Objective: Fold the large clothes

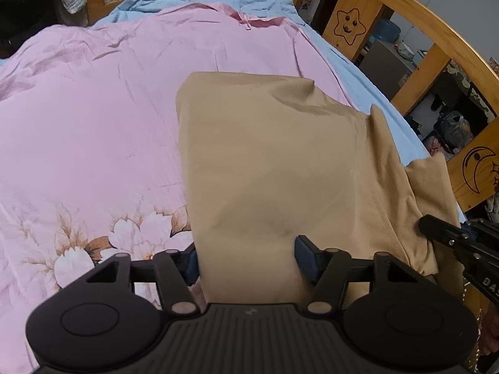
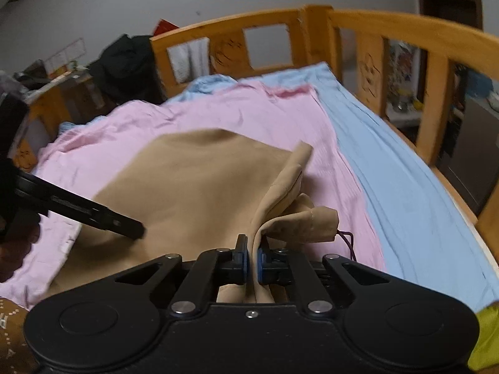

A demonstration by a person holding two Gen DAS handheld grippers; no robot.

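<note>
A pink quilt (image 1: 93, 118) with a floral print (image 1: 103, 243) near its near edge covered most of the bed, wrinkled toward the far end, where a darker pink corner was turned over. Under it lay a light blue sheet (image 2: 405, 168), bare along the bed's right edge and bunched at the far end. A wooden bed rail (image 1: 436, 43) ran round the far end and right side; its panels bore a smiling star (image 1: 349, 25) and a crescent moon (image 1: 477, 168). A white cloth (image 2: 190, 59) hung over the far rail, and dark clothing (image 2: 124, 65) was heaped beyond the far left corner.
</note>
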